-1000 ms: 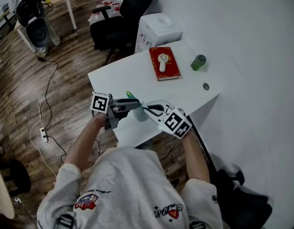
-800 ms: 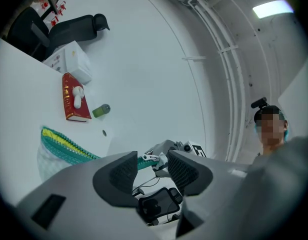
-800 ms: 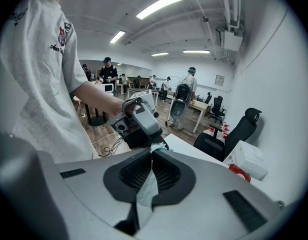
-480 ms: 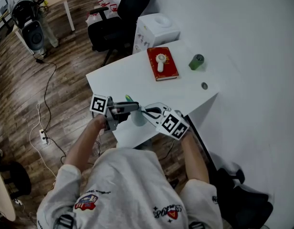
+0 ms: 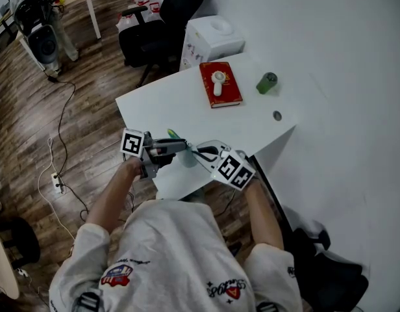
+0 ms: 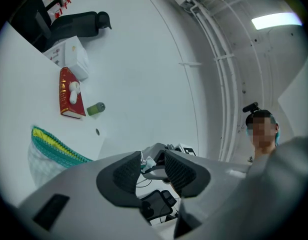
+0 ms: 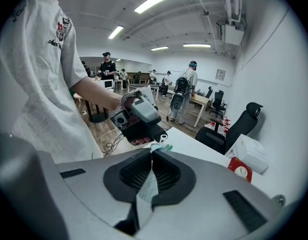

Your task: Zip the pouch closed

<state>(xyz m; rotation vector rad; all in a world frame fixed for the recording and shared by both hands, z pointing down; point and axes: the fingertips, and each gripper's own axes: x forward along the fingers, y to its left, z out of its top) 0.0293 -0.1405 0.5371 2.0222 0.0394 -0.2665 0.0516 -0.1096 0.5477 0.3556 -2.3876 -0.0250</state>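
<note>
A pale teal mesh pouch point(image 5: 187, 160) hangs between my two grippers at the near edge of the white table point(image 5: 187, 103). In the left gripper view its teal and yellow striped edge point(image 6: 56, 145) lies to the left of the jaws. My right gripper point(image 7: 151, 156) is shut on a fold of the pouch's fabric point(image 7: 146, 188). My left gripper point(image 6: 153, 160) has just been closing; a small white tab point(image 6: 145, 163) shows in the gap, and the pads stand apart from it. The right gripper view shows the left gripper point(image 7: 139, 115) just behind a white ring tab point(image 7: 163, 137).
Farther back on the table lie a red book point(image 5: 220, 85), a green can point(image 5: 267, 82) and a small round thing point(image 5: 276, 116). A white box point(image 5: 213, 36) and a black chair point(image 5: 162, 25) stand beyond the far edge. Cables run over the wooden floor on the left.
Both grippers stay at the table's near edge with the pouch between them. Only the head view has shifted a little.
</note>
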